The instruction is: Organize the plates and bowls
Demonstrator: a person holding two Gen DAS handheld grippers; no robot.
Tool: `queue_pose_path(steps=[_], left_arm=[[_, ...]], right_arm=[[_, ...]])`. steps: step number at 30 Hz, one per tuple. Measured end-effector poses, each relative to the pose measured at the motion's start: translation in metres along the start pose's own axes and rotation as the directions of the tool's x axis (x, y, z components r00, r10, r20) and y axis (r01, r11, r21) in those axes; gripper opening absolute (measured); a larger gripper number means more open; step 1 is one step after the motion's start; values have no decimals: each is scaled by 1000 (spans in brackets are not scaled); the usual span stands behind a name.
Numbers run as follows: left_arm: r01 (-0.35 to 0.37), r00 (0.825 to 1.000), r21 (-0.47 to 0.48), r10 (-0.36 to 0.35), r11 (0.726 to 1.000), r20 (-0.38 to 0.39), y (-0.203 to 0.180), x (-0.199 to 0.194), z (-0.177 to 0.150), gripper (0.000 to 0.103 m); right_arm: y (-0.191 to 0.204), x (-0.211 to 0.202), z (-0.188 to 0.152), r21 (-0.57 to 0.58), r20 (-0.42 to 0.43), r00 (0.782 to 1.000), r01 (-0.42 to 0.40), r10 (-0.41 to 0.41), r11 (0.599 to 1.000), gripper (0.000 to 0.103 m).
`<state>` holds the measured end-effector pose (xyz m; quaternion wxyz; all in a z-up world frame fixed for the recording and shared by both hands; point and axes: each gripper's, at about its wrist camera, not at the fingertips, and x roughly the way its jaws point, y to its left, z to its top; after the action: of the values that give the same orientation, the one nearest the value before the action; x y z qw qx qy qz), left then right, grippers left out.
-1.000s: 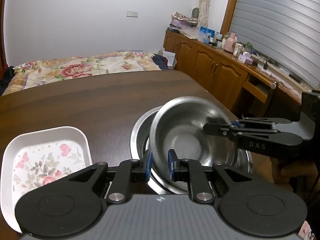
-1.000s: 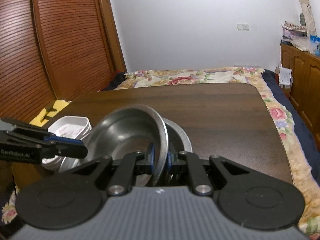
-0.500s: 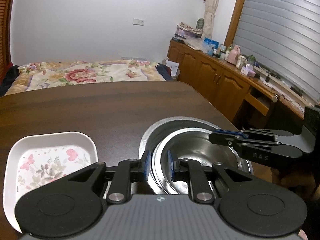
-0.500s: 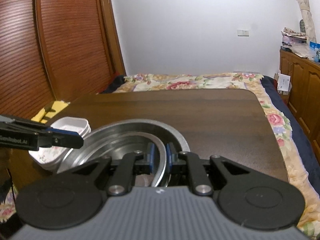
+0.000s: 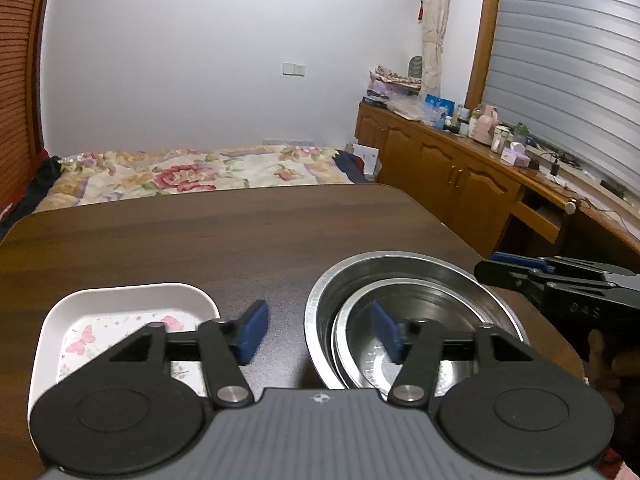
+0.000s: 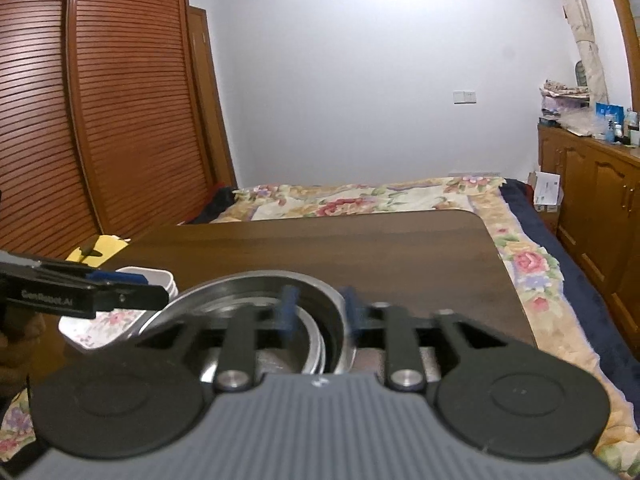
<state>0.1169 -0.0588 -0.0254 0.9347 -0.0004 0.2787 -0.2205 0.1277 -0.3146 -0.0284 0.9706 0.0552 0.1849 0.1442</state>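
Observation:
Two steel bowls sit nested on the dark wooden table [image 5: 200, 232]: a smaller bowl [image 5: 424, 320] lies inside a larger bowl [image 5: 400, 266]. My left gripper [image 5: 319, 330] is open wide and astride the bowls' left rim, one blue pad over the table and the other over the inner bowl. In the right wrist view my right gripper [image 6: 320, 310], blurred, is open with its pads on either side of the nested bowls' [image 6: 256, 292] right rim. It holds nothing. A white floral plate [image 5: 120, 312] lies left of the bowls.
White plates [image 6: 158, 280] are stacked at the table's left edge. A bed with a floral cover [image 5: 192, 172] lies beyond the table, wooden cabinets [image 5: 460, 176] stand along the right wall, and louvred wardrobe doors [image 6: 100, 120] are on the left. A hand [image 5: 604, 360] shows behind the right gripper.
The tilted smaller bowl was lowered flat into the larger one. Both grippers, which were shut on its rim, have opened and let it go.

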Motion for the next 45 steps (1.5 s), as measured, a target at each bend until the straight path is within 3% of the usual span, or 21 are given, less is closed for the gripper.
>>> queue_pose_path(steps=[5,16,36,45], left_arm=[[-12,999,1,11,1000,36,-5,3,-7,78],[-26,998,34,24,999,61,-16,7,-21,77],[-47,999,61,46,997,5,-23,14,-24,46],[-48,999,54,49,997,-13,-25,14,-27,44]], right_arm=[[-3,8,-9,16,11,1000,17,-18,1000,53],[-5,16,-30,74,30,999,33,-36,997,54],[-4,18,-30,66,15,1000,23,-24,998,54],[-1,14,-34,119,-9,1000,7,-6,993,54]])
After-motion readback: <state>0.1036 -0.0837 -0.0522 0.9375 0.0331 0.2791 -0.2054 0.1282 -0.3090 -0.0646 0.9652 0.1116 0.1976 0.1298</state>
